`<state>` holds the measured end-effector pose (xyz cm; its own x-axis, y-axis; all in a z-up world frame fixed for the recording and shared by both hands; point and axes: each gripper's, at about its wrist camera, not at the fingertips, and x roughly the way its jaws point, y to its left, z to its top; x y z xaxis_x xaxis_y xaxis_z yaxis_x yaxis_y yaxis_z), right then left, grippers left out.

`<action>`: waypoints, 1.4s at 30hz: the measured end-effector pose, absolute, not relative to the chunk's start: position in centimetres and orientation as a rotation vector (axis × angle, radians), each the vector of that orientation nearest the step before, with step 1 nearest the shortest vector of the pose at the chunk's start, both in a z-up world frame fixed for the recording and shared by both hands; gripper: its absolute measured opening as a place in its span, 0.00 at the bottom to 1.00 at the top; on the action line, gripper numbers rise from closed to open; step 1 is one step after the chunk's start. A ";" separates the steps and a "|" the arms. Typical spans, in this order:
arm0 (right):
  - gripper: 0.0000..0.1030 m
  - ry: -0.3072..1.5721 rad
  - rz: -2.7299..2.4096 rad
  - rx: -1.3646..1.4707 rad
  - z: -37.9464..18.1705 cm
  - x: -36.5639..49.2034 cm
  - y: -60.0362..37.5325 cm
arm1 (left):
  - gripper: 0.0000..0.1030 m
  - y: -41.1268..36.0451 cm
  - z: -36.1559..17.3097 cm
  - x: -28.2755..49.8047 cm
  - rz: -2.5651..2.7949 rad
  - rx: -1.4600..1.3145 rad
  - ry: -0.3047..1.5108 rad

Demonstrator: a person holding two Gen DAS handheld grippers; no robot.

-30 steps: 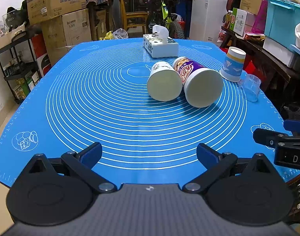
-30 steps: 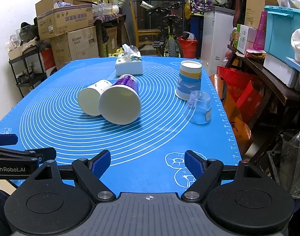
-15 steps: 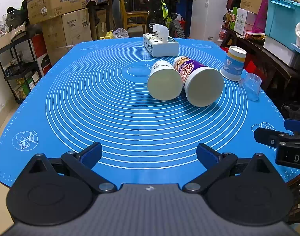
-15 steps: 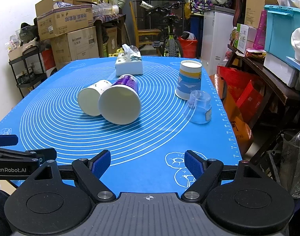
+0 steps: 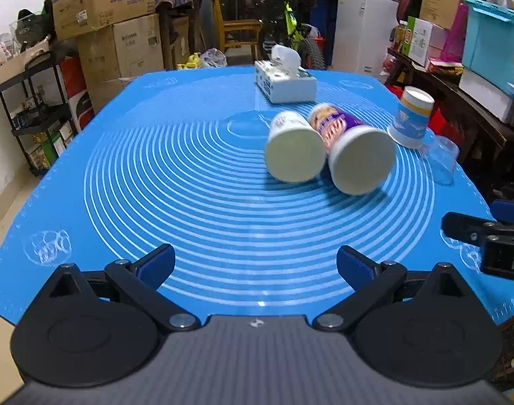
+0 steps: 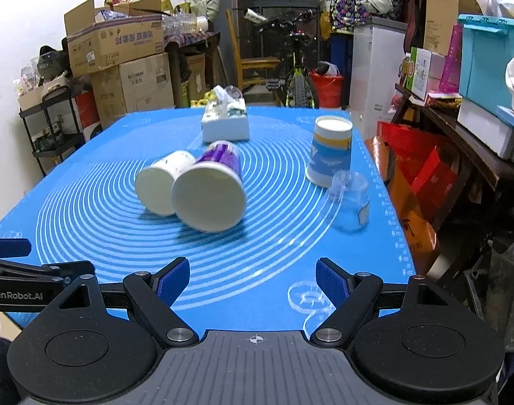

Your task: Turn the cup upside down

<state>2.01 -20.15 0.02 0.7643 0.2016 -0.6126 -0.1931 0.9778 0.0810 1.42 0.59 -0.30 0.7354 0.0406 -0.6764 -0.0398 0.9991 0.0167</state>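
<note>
Both grippers hung spread wide and empty over the near edge of the blue mat [image 5: 189, 209].

From my seat, the left gripper [image 5: 255, 266] had its blue pads far apart with nothing between them, and the right gripper [image 6: 253, 281] sat just the same, its side showing at the right edge of the left view. Past them I saw two paper cups lying on their sides, touching: a white cup [image 5: 292, 146] on the left and a purple cup [image 5: 353, 150] on the right, open mouths toward me. Further right a blue cup [image 6: 331, 150] stood upside down, with a clear plastic cup [image 6: 349, 200] inverted just in front of it. Farthest back sat a tissue box [image 6: 226, 121].
</note>
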 end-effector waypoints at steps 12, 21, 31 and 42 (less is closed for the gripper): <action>0.82 0.590 0.214 0.004 1.7 6.9 -20.6 | 0.98 1.1 2.4 7.3 0.072 0.017 0.632; 0.82 0.598 0.201 0.006 0.7 9.8 -20.8 | 0.98 -0.5 2.3 13.2 0.031 0.049 0.612; 0.82 0.623 0.182 0.005 -0.6 11.2 -21.3 | 0.97 0.4 -0.3 17.3 -0.005 -0.074 0.757; 0.82 0.626 0.183 0.009 -0.9 11.3 -21.2 | 0.75 0.6 -1.5 18.0 -0.081 -0.139 0.826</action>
